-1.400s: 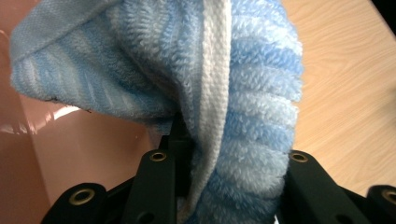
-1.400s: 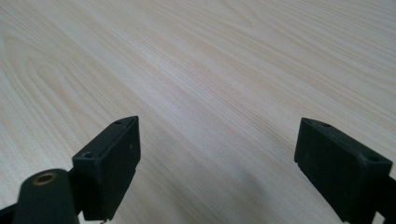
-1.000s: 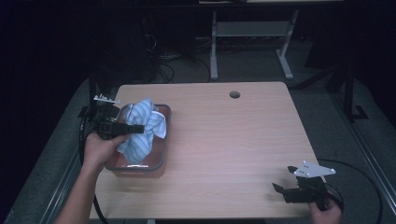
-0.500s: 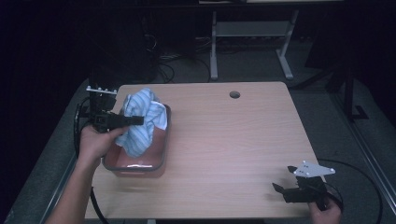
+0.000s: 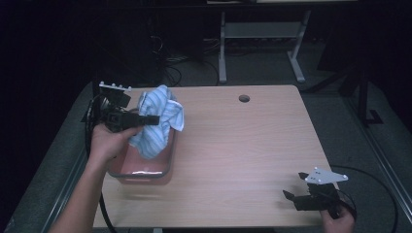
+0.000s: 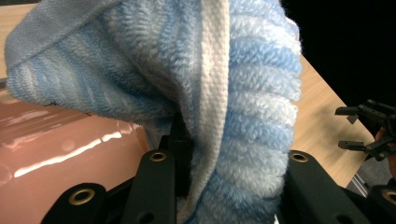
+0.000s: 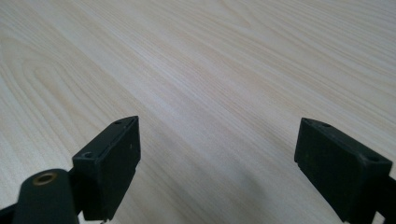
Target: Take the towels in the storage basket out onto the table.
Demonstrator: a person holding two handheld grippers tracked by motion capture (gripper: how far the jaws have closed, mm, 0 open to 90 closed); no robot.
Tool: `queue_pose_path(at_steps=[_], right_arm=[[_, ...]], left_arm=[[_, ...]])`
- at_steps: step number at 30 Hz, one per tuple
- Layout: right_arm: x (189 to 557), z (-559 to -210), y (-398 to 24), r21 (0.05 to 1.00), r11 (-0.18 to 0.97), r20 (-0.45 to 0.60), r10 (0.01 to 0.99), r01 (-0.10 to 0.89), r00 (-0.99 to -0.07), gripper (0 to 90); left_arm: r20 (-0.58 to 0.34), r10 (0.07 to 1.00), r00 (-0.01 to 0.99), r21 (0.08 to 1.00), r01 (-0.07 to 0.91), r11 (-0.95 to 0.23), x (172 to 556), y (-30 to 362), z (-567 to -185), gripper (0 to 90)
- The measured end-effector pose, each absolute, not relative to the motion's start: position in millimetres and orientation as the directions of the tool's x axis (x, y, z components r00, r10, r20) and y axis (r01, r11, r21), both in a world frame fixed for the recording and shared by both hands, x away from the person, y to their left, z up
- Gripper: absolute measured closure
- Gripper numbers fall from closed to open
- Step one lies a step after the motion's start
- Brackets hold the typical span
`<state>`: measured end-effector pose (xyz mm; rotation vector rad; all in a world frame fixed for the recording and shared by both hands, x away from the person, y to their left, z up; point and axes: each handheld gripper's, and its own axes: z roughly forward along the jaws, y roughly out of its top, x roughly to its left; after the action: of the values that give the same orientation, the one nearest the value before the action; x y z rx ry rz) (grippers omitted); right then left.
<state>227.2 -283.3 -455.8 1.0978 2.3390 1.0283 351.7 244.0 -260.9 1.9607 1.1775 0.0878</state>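
While clamped, towel (image 5: pixel 156 120) above tray rim (image 5: pixel 167 160)

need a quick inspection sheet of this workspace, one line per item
surface: light wood table with a round hole near the far edge
job's things: blue striped towel bunched and hanging over the pink tray at the table's left
clutter: nothing seen
grippers: left gripper shut on the towel above the tray; right gripper open, jaws apart over bare wood at the near right corner
cables: black cable trails from the left gripper; another cable loops on the floor at right
surroundings: dark room, grey floor, white desk frame behind
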Motion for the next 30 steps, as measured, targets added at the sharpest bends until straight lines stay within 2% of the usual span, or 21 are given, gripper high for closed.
queue_pose_path(at_steps=[30], right_arm=[[226.6, -454.7, -286.0, 0.748, 0.431, -0.019, 0.773, 0.504, -0.634, 13.8]], left_arm=[[-0.334, 0.71, 0.62, 0.658, 0.693, -0.295, 367.9, 180.4, -272.7, 68.2]])
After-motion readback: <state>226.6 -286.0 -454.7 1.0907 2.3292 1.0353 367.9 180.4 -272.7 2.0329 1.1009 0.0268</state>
